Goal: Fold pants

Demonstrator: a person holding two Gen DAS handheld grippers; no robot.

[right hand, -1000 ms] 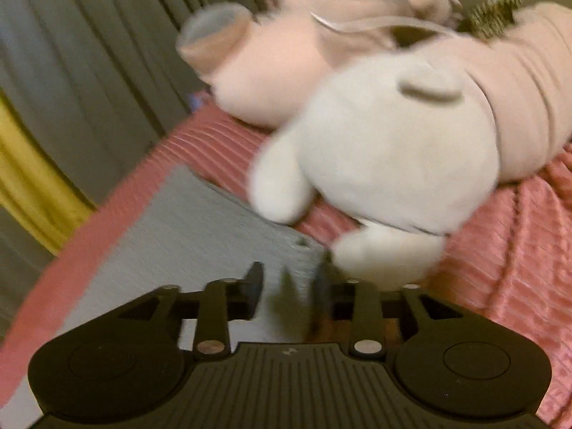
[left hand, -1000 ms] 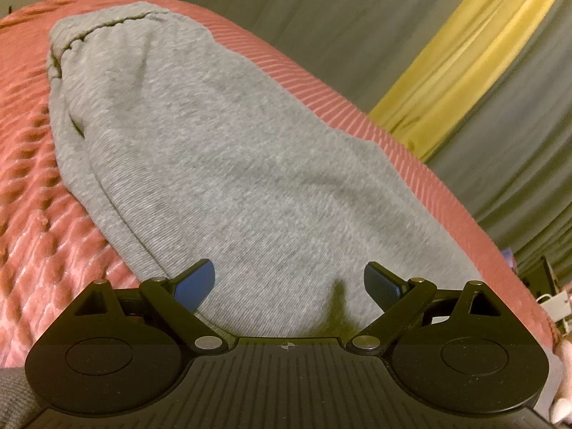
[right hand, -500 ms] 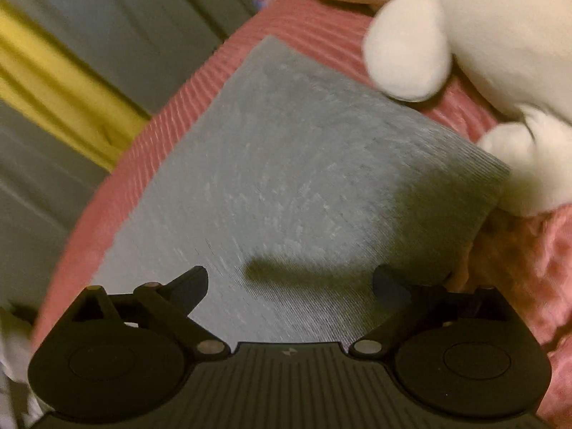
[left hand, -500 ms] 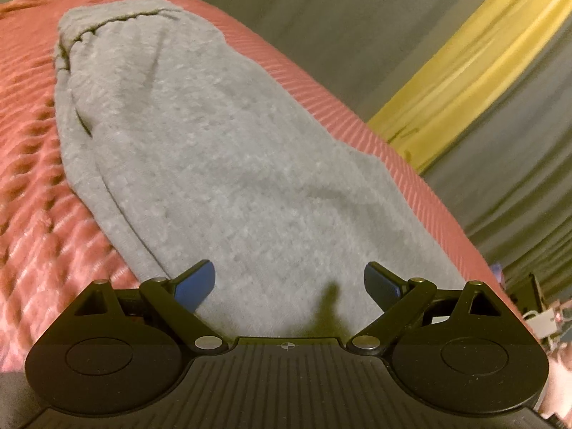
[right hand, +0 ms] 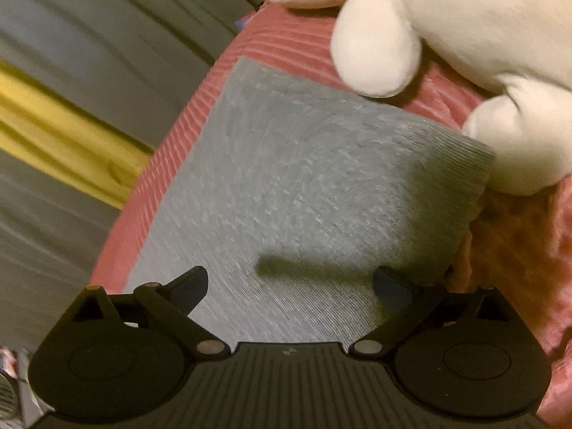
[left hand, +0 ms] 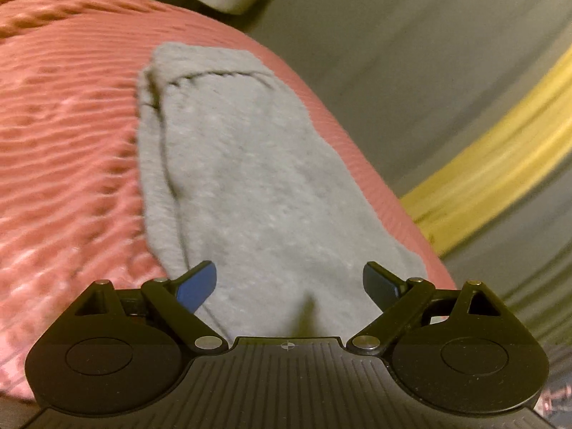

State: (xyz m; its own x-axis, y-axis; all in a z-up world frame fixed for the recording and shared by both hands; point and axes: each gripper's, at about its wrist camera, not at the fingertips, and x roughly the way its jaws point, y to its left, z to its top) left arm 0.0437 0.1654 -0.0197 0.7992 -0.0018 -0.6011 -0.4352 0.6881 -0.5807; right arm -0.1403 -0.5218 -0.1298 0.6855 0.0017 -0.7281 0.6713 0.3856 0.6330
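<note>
The grey pants look soft, limp and light on the bed. Both the left gripper and right gripper stand wide apart, empty; the right has just been opening. Pinch the edge or corners.

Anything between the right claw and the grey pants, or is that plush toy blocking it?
Nothing visible blocks it. The right claw is open over the grey pants; the plush toy sits beyond their far corner.

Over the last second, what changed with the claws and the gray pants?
The right claw has just been opening, from nearly closed to wide, nothing between its jaws, and tipped down from the plush toy toward the gray pants. The left claw swung its view along the pants. Unchanged: left claw open, pants flat on the pink bedspread.
</note>
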